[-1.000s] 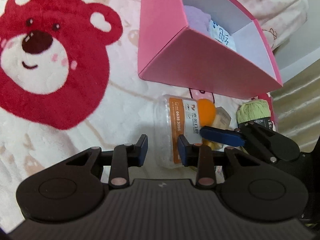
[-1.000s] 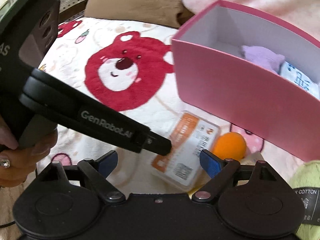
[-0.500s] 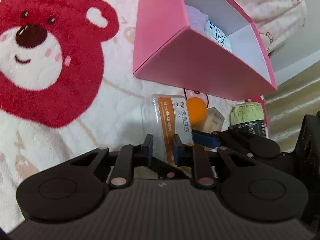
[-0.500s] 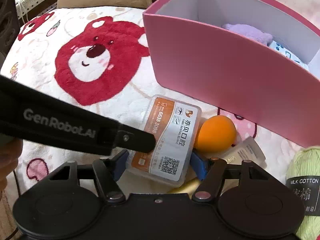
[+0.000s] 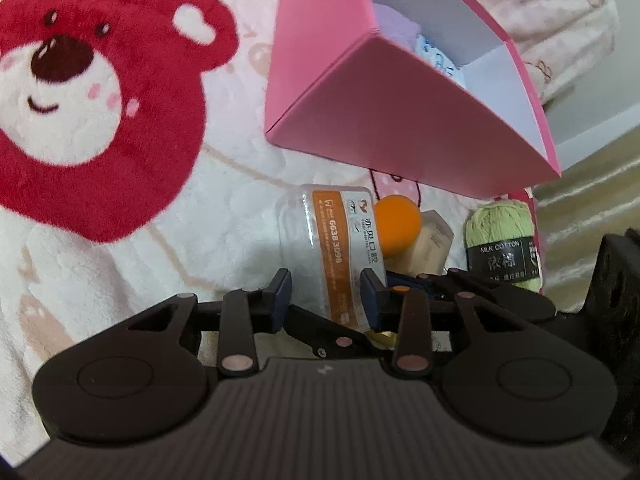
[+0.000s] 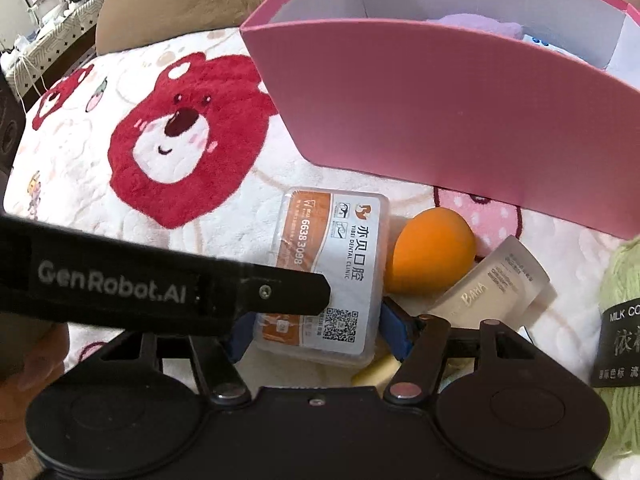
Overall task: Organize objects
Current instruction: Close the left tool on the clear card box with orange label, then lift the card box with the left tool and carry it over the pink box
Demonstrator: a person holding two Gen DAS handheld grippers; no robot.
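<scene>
Both grippers crowd one clear case [image 6: 332, 276] with an orange-and-white label, lying flat on the bear blanket [image 5: 100, 120] just in front of the pink box [image 6: 440, 112]. The right gripper [image 6: 316, 334] has its blue pads pressed on the case's near end, clamping it, while the left gripper [image 5: 326, 296] stands parted around the same case, its pads [image 5: 283, 286] just beside the sides, contact unclear. An orange sponge [image 6: 432, 252] touches the case, with a cream tube [image 6: 492, 288] and green yarn [image 5: 502, 240] alongside.
</scene>
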